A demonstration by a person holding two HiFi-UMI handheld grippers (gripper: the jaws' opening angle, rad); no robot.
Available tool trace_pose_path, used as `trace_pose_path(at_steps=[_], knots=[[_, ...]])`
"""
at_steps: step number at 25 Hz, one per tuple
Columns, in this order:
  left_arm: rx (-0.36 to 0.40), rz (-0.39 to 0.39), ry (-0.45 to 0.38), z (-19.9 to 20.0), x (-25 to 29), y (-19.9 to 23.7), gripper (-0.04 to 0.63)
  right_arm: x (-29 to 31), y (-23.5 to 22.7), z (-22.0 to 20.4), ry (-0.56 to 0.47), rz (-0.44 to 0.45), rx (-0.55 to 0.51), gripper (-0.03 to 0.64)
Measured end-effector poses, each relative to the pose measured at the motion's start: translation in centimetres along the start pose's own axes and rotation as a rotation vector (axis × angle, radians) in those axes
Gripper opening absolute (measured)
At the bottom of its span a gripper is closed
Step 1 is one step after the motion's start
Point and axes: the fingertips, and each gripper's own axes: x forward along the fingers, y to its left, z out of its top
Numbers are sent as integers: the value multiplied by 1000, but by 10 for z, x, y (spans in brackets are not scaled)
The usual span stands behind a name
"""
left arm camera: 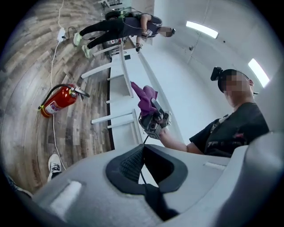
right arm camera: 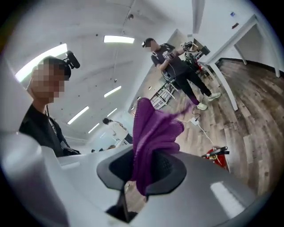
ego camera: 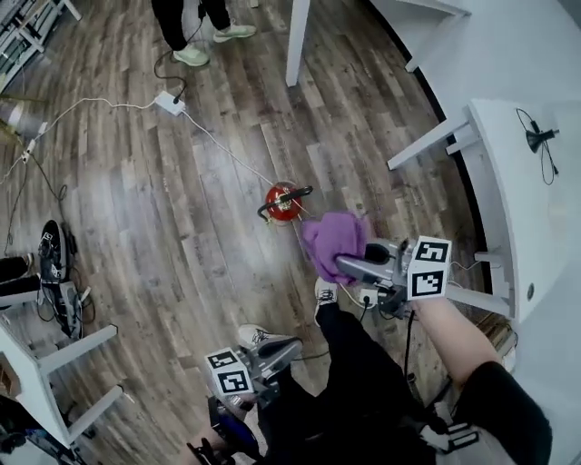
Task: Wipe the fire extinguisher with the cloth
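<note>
A red fire extinguisher with a black hose and handle stands on the wood floor; it also shows in the left gripper view and the right gripper view. My right gripper is raised above the floor, just right of the extinguisher in the head view, and is shut on a purple cloth. The cloth sticks up in a bunch from between the jaws. My left gripper is lower left, well short of the extinguisher, with its jaws shut and nothing in them.
A white cable runs past the extinguisher to a power strip. White tables line the right side, and a table leg stands at the back. A person stands at the far end. Dark equipment lies at the left.
</note>
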Motion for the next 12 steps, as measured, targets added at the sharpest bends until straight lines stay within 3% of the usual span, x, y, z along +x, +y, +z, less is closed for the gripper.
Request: trace_pose_path(at_steps=[8, 12], knots=[[201, -58, -148, 60, 24, -141, -1, -33, 128, 63, -218, 174, 40, 66], [248, -119, -88, 47, 15, -182, 0, -44, 163, 50, -232, 180, 21, 66]])
